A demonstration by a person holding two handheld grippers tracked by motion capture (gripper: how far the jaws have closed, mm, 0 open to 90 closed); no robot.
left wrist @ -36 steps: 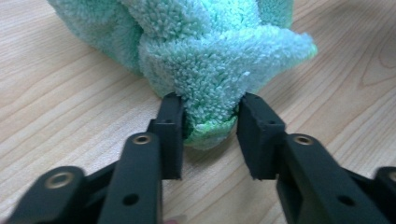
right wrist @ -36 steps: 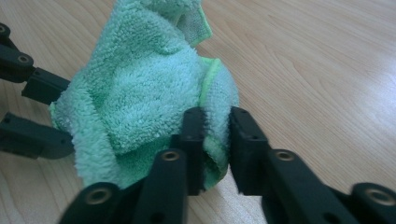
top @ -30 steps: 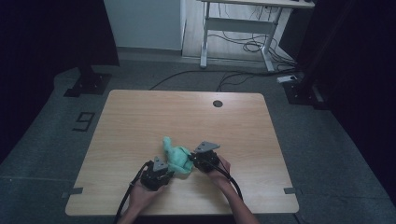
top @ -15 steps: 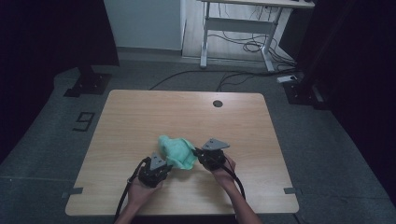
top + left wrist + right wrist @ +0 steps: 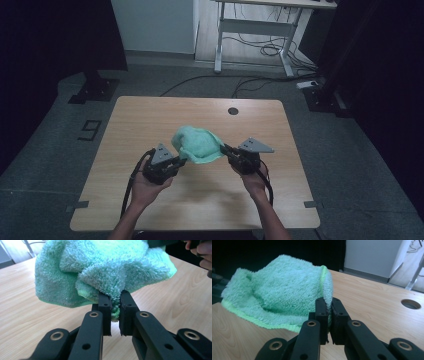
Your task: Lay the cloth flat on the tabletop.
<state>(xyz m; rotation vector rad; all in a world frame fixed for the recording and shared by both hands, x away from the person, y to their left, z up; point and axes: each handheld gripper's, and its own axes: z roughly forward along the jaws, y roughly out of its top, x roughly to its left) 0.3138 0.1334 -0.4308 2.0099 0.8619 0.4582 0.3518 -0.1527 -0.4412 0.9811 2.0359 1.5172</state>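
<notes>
And up it comes — the green towel (image 5: 199, 145) is off the worktop (image 5: 150, 115) now, where a second ago it lay bunched on the wood between the two hands. The left claw (image 5: 183, 161) has just finished closing, and from its own camera you can see a thick tuft of towel (image 5: 105, 272) squeezed between its jaws; the right claw (image 5: 226, 148) is clamped tight on the opposite hemmed edge, the cloth (image 5: 279, 295) pinched thin between its pads. So both claws are gripping the towel, one at each side, and it hangs slung between them in a crumpled mound above the near middle of the worktop. That reads to me as the start of a spread or a fold: the pick-up looks done, and the next thing would be to draw the hands apart and shake the bundle flat. The bunching is the snag, since the left claw seems to hold a wad rather than a clean corner, so the cloth may not open evenly. Around them, little to worry about: a round cable hole (image 5: 233, 111) sits at the far edge of the worktop, well apart, the grippers' cables trail back along the forearms, and a desk frame (image 5: 255, 35) with loose wires stands on the floor beyond.
</notes>
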